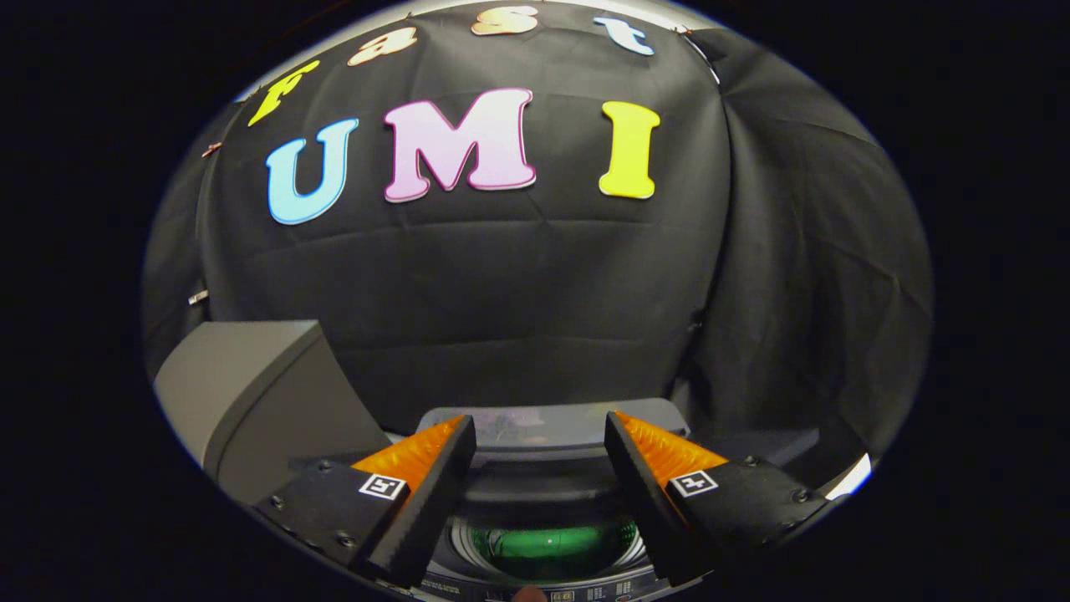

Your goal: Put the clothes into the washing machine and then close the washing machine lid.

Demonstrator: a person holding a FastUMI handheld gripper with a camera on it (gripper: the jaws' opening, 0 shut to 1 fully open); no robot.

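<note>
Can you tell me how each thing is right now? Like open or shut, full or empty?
tongs: open, holding nothing, above the washer.
washing machine: top open, drum showing between the tongs.
washing machine lid: raised, standing at the back.
green clothes: lying inside the drum.
grey box: shut, beside the washer.

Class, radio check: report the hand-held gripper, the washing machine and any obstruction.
Hand-held gripper open, empty, above washing machine. Lid up; green item in drum. Grey box alongside, not blocking.
</note>
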